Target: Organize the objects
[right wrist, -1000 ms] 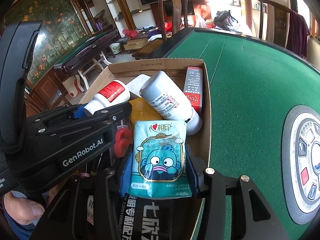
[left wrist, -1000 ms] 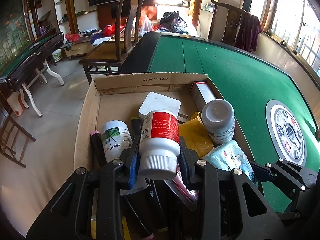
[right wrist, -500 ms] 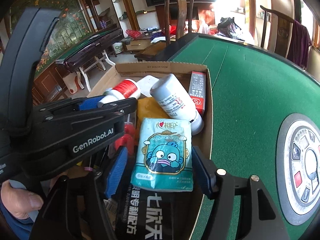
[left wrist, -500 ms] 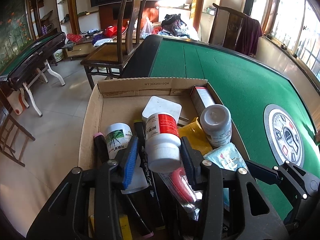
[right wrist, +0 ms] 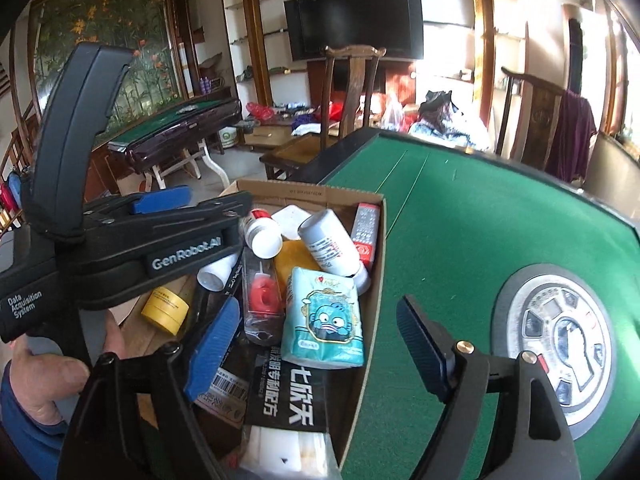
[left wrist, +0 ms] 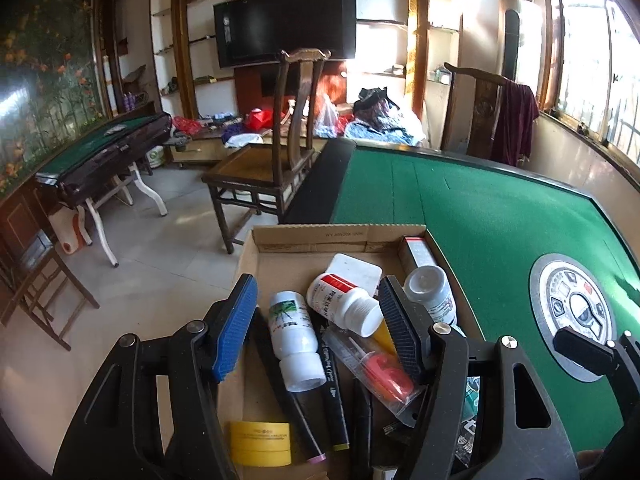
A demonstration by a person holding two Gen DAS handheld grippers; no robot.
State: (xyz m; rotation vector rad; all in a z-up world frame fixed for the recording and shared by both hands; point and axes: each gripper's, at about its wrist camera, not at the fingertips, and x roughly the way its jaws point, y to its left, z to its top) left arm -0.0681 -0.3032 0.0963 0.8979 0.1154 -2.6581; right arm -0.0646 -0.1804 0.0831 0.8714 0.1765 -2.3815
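A room with tiled floor, wall shelves and a dark television [left wrist: 285, 24] surrounds a green felt mahjong table [left wrist: 480, 208], whose round control panel [left wrist: 573, 316] is set in its centre; a second, folded mahjong table [left wrist: 104, 156] stands at the left wall beneath a floral mural, and a wooden chair [left wrist: 276, 160] stands at the near table's far edge. An open cardboard box [left wrist: 340, 236] rests on the table's left part and holds the task's objects. The left gripper [left wrist: 318, 328] hovers above the box, its jaws apart and just opened further, with nothing pressed between them; the red-labelled white bottle [left wrist: 344, 300] lies loose in the box below, beside a green-labelled white bottle [left wrist: 296, 332], black markers [left wrist: 332, 396], a packaged red item [left wrist: 380, 368] and a roll of yellow tape [left wrist: 260, 442]. The right gripper [right wrist: 320, 320] likewise stands wide, its jaws just opened, and the blue cartoon tissue pack [right wrist: 324, 320] lies free in the box against its right wall. Only the right wrist view shows the left gripper's body from the side, marked GenRobot.AI, the person's hand [right wrist: 44, 384] holding it, and a black packet [right wrist: 288, 392] with white characters below the tissue pack. Only the left wrist view shows the grey-capped bottle [left wrist: 430, 292] end-on and the right gripper's fingertip [left wrist: 580, 348] at the frame's right edge.
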